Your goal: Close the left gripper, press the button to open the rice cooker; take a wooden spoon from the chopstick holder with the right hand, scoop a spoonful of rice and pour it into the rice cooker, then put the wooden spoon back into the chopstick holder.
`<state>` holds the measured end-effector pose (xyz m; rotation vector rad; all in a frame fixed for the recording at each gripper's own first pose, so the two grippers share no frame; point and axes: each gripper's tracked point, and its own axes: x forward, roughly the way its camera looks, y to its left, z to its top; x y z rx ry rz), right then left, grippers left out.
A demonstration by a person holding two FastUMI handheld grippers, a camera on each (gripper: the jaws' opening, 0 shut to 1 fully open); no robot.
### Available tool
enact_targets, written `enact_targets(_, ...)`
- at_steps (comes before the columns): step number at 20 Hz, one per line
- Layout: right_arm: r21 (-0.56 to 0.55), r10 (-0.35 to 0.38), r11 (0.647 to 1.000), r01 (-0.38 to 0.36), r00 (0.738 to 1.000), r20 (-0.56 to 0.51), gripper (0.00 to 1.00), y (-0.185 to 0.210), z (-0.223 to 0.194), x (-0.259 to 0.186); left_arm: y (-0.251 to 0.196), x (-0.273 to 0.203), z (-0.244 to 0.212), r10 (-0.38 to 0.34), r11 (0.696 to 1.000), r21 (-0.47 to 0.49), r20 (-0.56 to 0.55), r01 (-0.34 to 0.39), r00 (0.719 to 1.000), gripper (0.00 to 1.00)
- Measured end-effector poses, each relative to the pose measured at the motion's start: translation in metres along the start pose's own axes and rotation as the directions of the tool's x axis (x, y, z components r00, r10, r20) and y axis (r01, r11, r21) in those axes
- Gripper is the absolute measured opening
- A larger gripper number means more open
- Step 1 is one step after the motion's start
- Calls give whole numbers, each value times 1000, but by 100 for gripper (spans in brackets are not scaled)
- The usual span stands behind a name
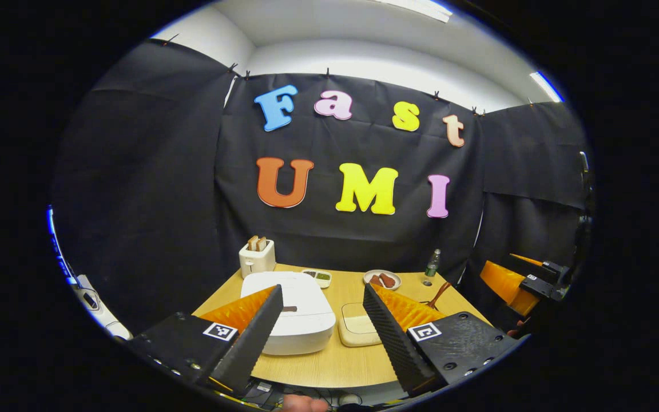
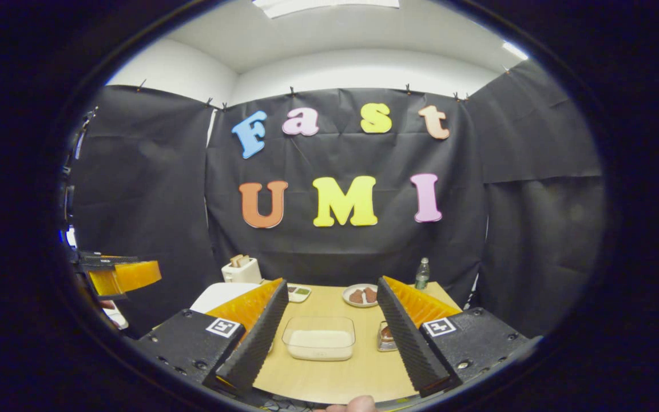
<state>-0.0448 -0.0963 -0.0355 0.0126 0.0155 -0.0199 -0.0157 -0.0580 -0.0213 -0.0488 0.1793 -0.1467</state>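
Observation:
The white rice cooker sits on the wooden table with its lid down and a dark button at its front. My left gripper hovers open in front of it, holding nothing. Right of the cooker lies a clear box of rice. A wooden spoon sticks up behind my left gripper's right finger. In the right gripper view, my right gripper is open and holds nothing, with the rice box between its fingers. The chopstick holder is half hidden by a finger.
At the table's back stand a toaster with bread, a small dish, a plate of brown food and a bottle. Black cloth walls close the booth. The right gripper hangs beyond the table's right edge.

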Motion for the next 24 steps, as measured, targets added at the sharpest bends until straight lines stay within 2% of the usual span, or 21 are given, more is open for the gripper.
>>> enact_targets(4, 0, -7, 1000, 7, 1000, 24, 100, 10, -5, -22, -5, -25, 1, 1, 1000, 17, 56, -2, 998, 93)
enact_targets(11, 2, 11, 1000, -11, 999, 41, 100, 22, -11, -35, -5, -44, -1, 25, 1000, 17, 119, -27, 993, 93)
enact_targets(24, 0, 48, 999, -49, 998, 35, 100, 38, -19, -31, -4, -49, -8, 30, 999, 31, 129, -34, 991, 93)
